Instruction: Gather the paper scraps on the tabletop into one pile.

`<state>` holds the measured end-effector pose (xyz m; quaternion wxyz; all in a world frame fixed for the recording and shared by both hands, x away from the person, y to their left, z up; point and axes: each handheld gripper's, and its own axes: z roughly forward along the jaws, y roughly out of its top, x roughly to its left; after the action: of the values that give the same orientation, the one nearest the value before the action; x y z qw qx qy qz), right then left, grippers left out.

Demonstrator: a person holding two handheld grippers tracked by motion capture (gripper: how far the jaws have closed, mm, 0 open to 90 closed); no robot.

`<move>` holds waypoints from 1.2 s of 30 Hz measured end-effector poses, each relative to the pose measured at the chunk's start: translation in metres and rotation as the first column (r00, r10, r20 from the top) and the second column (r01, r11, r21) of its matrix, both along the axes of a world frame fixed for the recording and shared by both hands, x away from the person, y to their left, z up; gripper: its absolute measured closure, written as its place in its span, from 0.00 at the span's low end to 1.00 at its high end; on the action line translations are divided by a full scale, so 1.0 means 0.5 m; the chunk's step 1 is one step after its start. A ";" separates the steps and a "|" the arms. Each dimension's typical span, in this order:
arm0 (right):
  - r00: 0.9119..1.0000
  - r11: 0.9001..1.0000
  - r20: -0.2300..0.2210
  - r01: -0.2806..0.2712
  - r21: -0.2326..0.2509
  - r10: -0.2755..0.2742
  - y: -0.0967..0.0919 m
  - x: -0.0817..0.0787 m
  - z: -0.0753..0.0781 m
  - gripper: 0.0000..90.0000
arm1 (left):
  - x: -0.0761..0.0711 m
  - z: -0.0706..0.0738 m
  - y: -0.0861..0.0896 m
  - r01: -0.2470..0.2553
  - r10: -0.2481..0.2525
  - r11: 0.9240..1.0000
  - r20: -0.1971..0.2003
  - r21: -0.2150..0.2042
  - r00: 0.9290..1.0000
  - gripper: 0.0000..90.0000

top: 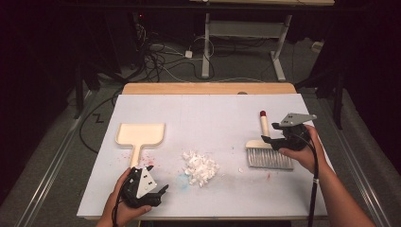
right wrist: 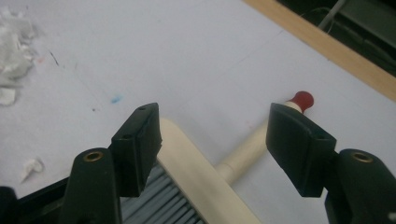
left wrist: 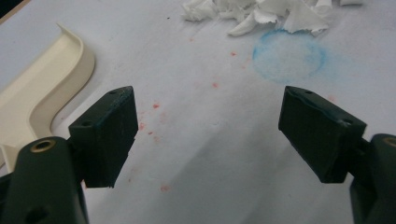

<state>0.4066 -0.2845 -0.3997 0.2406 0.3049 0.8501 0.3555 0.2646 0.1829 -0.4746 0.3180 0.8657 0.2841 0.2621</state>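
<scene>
On white board: dustpan (top: 141, 134) empty, paper scraps (top: 200, 168) piled beside it.
Right gripper (right wrist: 215, 149) jaws wide over brush (top: 267, 152); left gripper (left wrist: 210, 135) wide, empty.

Between my right gripper (right wrist: 212, 144) fingers (right wrist: 137, 147) lies the brush (right wrist: 205, 179), untouched, its handle toward the far finger. The dustpan (left wrist: 35, 100) lies outside my left gripper (left wrist: 208, 135) fingers (left wrist: 109, 135); paper scraps (left wrist: 261, 14) beyond them.
</scene>
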 end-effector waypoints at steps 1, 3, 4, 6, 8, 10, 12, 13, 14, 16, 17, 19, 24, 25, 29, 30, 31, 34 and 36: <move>1.000 1.000 0.010 0.007 0.016 -0.007 -0.001 -0.010 0.000 0.37 | 0.000 0.000 0.000 -0.001 0.001 1.000 0.003 -0.005 1.000 0.21; 0.999 0.999 0.029 0.020 0.042 -0.022 -0.004 -0.031 -0.002 0.33 | 0.000 0.001 0.003 -0.006 0.006 1.000 0.005 -0.008 1.000 0.21; 0.998 0.999 0.051 0.031 0.040 -0.033 -0.005 -0.043 -0.004 0.32 | 0.000 0.002 0.003 -0.009 0.010 1.000 0.006 -0.015 1.000 0.21; 0.992 0.997 0.100 0.072 0.040 -0.076 -0.006 -0.069 -0.006 0.30 | -0.002 0.003 0.004 -0.014 0.015 1.000 0.011 -0.021 1.000 0.21; 0.985 0.994 0.141 0.096 0.047 -0.102 -0.010 -0.094 -0.006 0.27 | -0.003 0.004 0.003 -0.012 0.012 1.000 0.014 -0.015 1.000 0.21; 0.979 0.992 0.167 0.107 0.071 -0.117 -0.017 -0.117 -0.006 0.27 | -0.004 0.003 0.001 -0.009 0.010 1.000 0.017 -0.010 1.000 0.21; 0.973 0.989 0.188 0.114 0.097 -0.131 -0.025 -0.138 -0.009 0.26 | -0.003 0.003 0.001 -0.011 0.011 1.000 0.015 -0.007 1.000 0.21; 0.971 0.987 0.193 0.123 0.107 -0.142 -0.029 -0.147 -0.011 0.26 | -0.002 0.003 0.001 -0.013 0.013 1.000 0.015 -0.005 1.000 0.21; 0.966 0.984 0.203 0.138 0.117 -0.159 -0.034 -0.155 -0.014 0.25 | -0.002 0.003 0.002 -0.015 0.015 1.000 0.015 -0.007 1.000 0.21; 0.963 0.980 0.205 0.149 0.135 -0.175 -0.044 -0.169 -0.020 0.25 | -0.001 0.003 0.003 -0.021 0.021 1.000 0.016 -0.011 1.000 0.21; 0.960 0.977 0.210 0.159 0.145 -0.187 -0.050 -0.176 -0.023 0.25 | -0.001 0.003 0.004 -0.024 0.024 1.000 0.016 -0.012 1.000 0.21; 0.958 0.973 0.214 0.160 0.167 -0.194 -0.059 -0.190 -0.031 0.24 | -0.001 0.004 0.005 -0.031 0.032 0.999 0.018 -0.013 0.999 0.21; 0.952 0.977 0.242 0.156 0.145 -0.188 -0.064 -0.224 -0.055 0.22 | -0.001 0.003 0.002 -0.040 0.040 0.999 0.026 -0.007 0.999 0.21; 0.951 0.979 0.250 0.153 0.135 -0.183 -0.063 -0.228 -0.061 0.22 | -0.002 0.003 0.001 -0.041 0.041 0.999 0.026 -0.003 0.999 0.21; 0.951 0.985 0.263 0.138 0.105 -0.162 -0.057 -0.236 -0.071 0.22 | -0.005 0.004 -0.001 -0.034 0.034 0.999 0.037 0.005 0.999 0.20; 0.951 0.985 0.262 0.139 0.106 -0.163 -0.056 -0.237 -0.071 0.22 | -0.006 0.004 -0.002 -0.032 0.032 0.999 0.037 0.005 0.999 0.20; 0.951 0.985 0.262 0.140 0.103 -0.163 -0.055 -0.236 -0.070 0.22 | -0.007 0.005 -0.002 -0.029 0.029 1.000 0.038 0.005 0.999 0.20; 0.953 0.983 0.252 0.145 0.111 -0.169 -0.053 -0.237 -0.069 0.22 | -0.010 0.003 -0.003 -0.020 0.020 1.000 0.040 0.012 0.999 0.20; 0.951 0.984 0.258 0.150 0.096 -0.170 -0.052 -0.240 -0.070 0.22 | -0.010 0.004 -0.002 -0.017 0.016 1.000 0.038 0.006 0.999 0.20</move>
<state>0.2868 -0.3104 -0.4347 0.3688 0.3315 0.7688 0.4039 0.2598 0.1821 -0.4729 0.3184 0.8592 0.2841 0.2822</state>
